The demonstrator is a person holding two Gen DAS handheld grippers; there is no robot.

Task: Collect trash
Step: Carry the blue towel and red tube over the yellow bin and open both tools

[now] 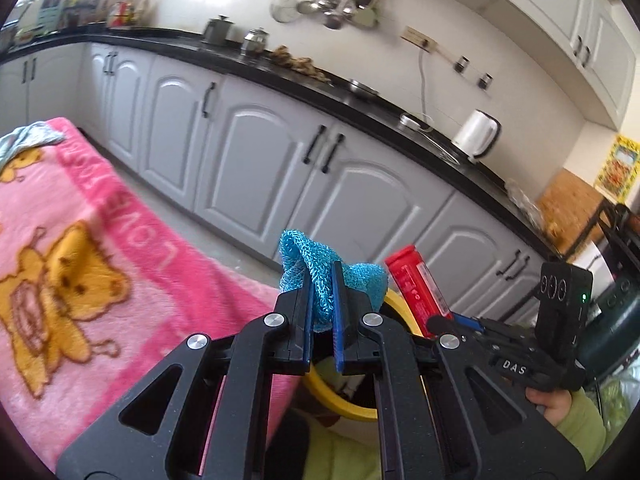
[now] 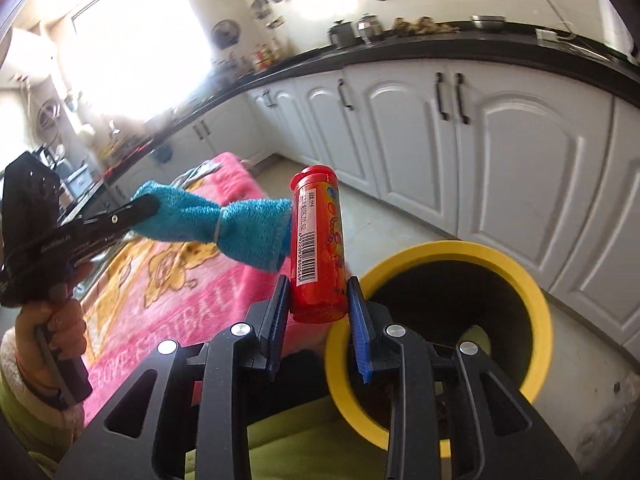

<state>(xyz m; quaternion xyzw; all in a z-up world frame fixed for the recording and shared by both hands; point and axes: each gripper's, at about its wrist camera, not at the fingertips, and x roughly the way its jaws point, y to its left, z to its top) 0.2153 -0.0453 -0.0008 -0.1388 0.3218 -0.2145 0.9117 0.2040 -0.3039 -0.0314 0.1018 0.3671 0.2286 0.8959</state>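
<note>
My left gripper (image 1: pixel 322 280) is shut on a blue knitted cloth (image 1: pixel 316 268), held in the air above the yellow-rimmed bin (image 1: pixel 400 308). The cloth also shows in the right wrist view (image 2: pixel 240 228), stretched from the left gripper (image 2: pixel 140 206). My right gripper (image 2: pixel 318 292) is shut on a red plastic bottle (image 2: pixel 320 248) with a barcode, held upright just left of the bin's yellow rim (image 2: pixel 440 252). The bottle (image 1: pixel 416 288) and right gripper (image 1: pixel 444 322) also show in the left wrist view, close beside the cloth.
A pink blanket with bear prints (image 1: pixel 80 260) covers the surface at left (image 2: pixel 180 292); a crumpled pale cloth (image 1: pixel 28 142) lies at its far end. White cabinets (image 1: pixel 248 152) under a black countertop (image 1: pixel 360 108) run behind, with a white kettle (image 1: pixel 478 136).
</note>
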